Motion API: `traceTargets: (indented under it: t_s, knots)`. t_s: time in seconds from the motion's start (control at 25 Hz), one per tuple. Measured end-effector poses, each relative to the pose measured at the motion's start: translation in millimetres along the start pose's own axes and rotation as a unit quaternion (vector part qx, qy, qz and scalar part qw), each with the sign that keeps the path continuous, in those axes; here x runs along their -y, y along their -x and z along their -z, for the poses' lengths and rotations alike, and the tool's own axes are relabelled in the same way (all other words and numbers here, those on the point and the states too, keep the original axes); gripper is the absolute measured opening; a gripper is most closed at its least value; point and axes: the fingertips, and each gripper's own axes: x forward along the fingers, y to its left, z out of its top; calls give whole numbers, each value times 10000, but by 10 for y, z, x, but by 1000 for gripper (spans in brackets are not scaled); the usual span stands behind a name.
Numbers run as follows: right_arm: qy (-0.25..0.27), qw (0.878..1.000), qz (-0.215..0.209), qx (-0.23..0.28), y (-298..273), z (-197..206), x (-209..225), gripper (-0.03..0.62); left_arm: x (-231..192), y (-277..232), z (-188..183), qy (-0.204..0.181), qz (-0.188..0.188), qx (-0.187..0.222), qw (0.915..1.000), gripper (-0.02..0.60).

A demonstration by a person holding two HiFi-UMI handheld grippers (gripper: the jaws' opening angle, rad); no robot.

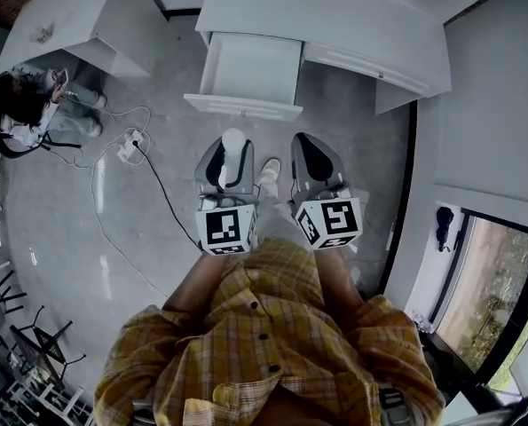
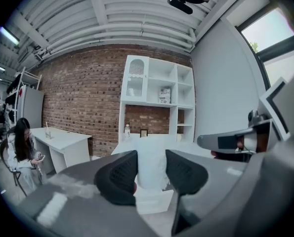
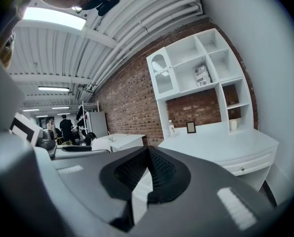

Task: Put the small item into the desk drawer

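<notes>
Gripping the small white item (image 1: 234, 140) in the left hand-held gripper (image 2: 151, 174), pressing the dark pads against its two sides and carrying it seemingly upright, with the long axis near vertical and the rounded top poking above the jaws in the head view. Holding the right hand-held gripper (image 3: 146, 177) just beside it on the right, clenched on nothing, pads meeting. Facing the open desk drawer (image 1: 243, 106), lying straight ahead on the far side of both hand-held grippers, well apart from them across bare floor (image 1: 170, 140), pulled out from under the left end of the white counter (image 1: 334, 16) and lining up more with the left hand-held gripper than with the right. Judging the left hand as the nearer one and the one already loaded, so probably needing only a forward reach over the drawer's near front panel, then a lowering into the tray. Seeing nothing inside the drawer so far as the head view tells, just a pale bottom. Noting, above the counter, a white shelf unit (image 3: 196, 68) with a printed box (image 3: 202, 75) in one upper compartment, and a small bottle (image 3: 172, 128) and a picture frame (image 3: 191, 127) on the counter below.
</notes>
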Motion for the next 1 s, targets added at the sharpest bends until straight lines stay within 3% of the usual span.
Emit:
traceTargets:
  t_s: [0.44,1.0]
  knots:
    - [-140,9997,36,-221,-954,-69,623,-2,-284,-1213,8,59,6,-412,9991,176]
    - [-455,9962,114,-735,-1736,340,1255,-2,-485,-2354,496,183,177,-1333,9907,176]
